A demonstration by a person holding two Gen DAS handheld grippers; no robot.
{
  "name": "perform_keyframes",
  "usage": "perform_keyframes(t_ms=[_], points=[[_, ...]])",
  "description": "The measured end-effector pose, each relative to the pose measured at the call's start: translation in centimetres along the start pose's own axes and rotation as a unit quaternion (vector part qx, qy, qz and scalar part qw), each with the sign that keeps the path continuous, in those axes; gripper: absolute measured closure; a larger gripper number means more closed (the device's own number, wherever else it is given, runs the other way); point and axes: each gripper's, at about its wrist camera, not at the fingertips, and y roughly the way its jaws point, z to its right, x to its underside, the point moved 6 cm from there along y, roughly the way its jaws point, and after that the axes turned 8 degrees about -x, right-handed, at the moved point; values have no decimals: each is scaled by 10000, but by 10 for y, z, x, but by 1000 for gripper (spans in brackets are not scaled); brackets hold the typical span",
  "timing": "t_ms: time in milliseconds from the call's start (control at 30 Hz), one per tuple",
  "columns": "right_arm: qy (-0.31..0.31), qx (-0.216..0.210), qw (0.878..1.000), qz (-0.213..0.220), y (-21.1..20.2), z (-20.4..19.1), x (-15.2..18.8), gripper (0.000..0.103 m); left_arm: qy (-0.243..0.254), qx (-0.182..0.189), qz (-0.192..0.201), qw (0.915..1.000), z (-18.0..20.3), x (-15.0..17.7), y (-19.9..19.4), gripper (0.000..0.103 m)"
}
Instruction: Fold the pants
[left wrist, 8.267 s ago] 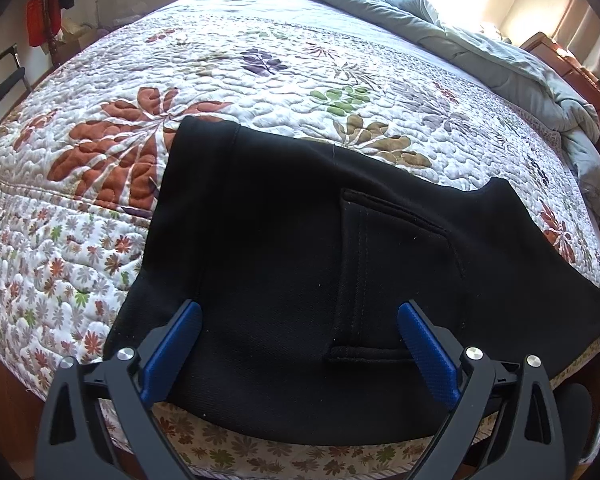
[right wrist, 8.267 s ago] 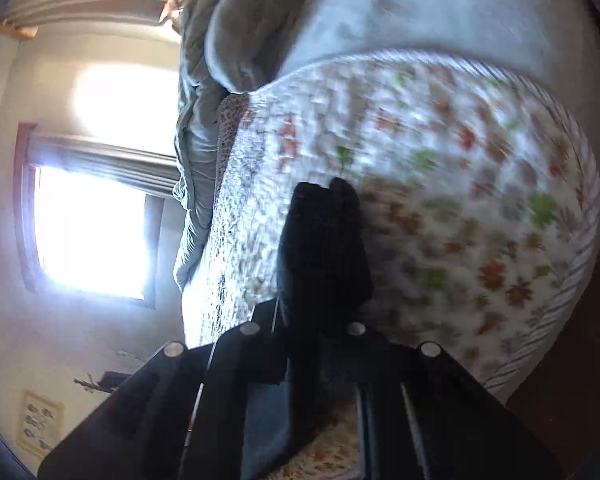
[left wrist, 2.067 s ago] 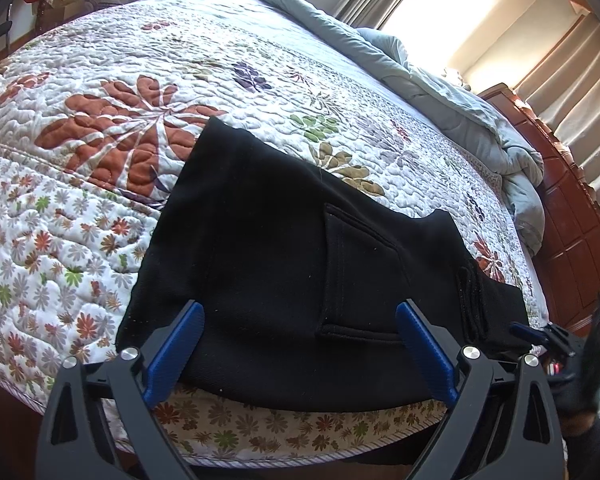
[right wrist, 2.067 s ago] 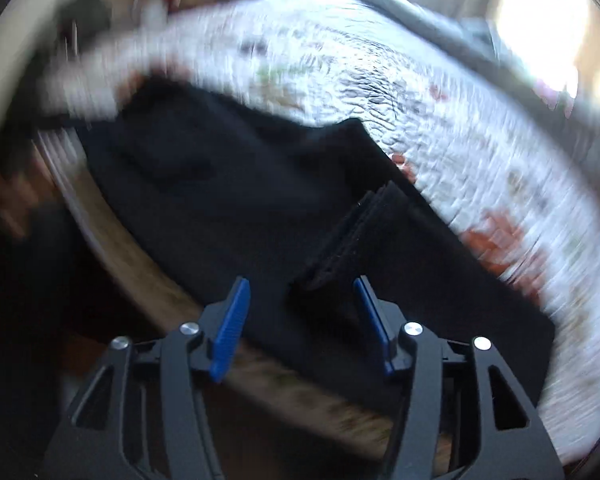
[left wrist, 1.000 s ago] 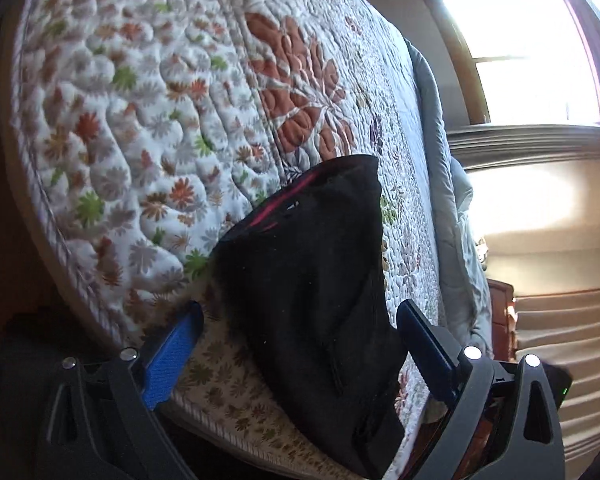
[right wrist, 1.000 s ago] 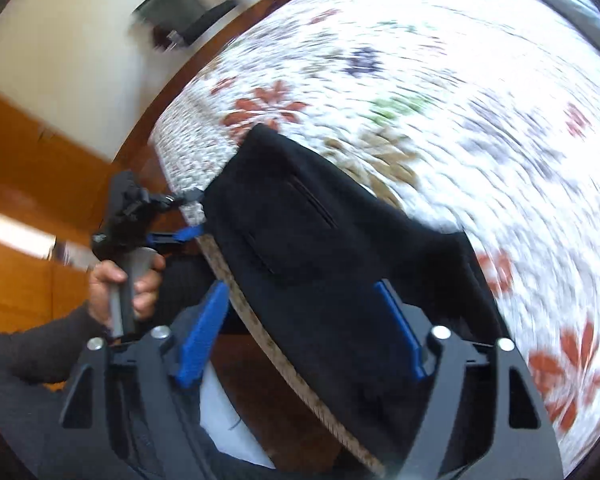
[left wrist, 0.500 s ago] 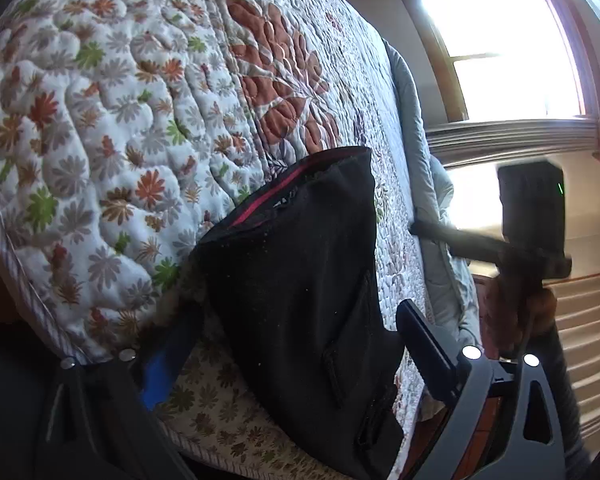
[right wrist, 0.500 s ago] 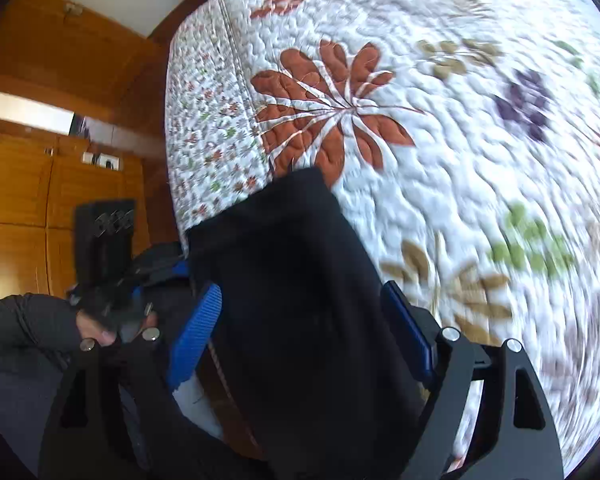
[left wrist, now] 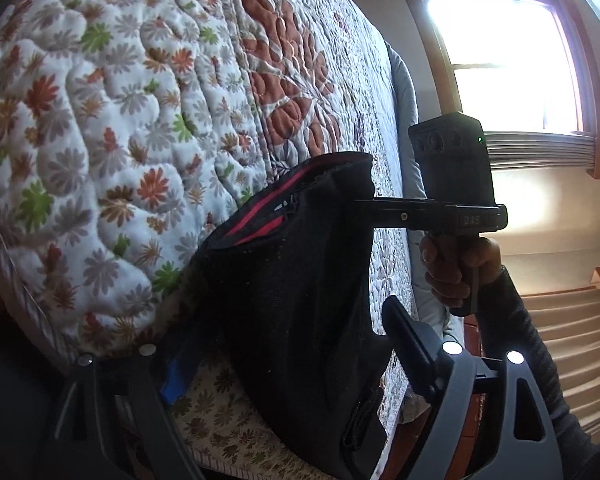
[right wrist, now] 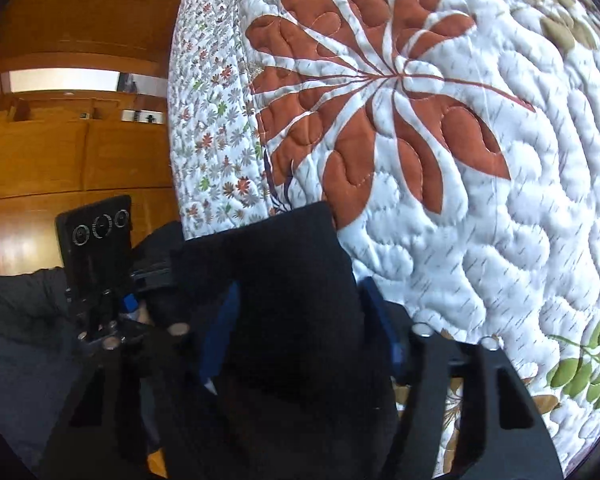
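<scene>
Both claws have closed in on the black pants point(left wrist: 300, 280) at the near edge of the bed point(left wrist: 100, 120). The left claw point(left wrist: 292, 352) and right claw point(right wrist: 296, 336) now pinch the waist end, ready for another fold.

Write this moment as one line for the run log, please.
step: fold pants | pants: bunched at quilt edge | left gripper: fabric between fingers | right gripper: fabric between fingers

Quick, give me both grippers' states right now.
Left gripper: closing around the black pants, grip not certain.
Right gripper: jaws around the pants' other edge, grip also uncertain.
</scene>
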Motion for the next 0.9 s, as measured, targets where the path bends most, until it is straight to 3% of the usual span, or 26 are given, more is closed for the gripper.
perform_keyframes(t_ms=[133, 300, 567, 900], points=[[-29, 36, 10000, -83, -1, -1, 1, 45, -75, -229, -7, 9997, -13, -2, -13, 44], [-92, 279, 9994, -165, -4, -4, 0, 62, -241, -300, -12, 9993, -21, 0, -30, 68], [-346, 725, 9966, -160, -22, -33, 8, 67, 57, -400, 132, 9991, -8, 4, -45, 77], [-657, 1555, 9856, 37, -67, -92, 37, 74, 895, -214, 340, 9952, 58, 21, -74, 80]])
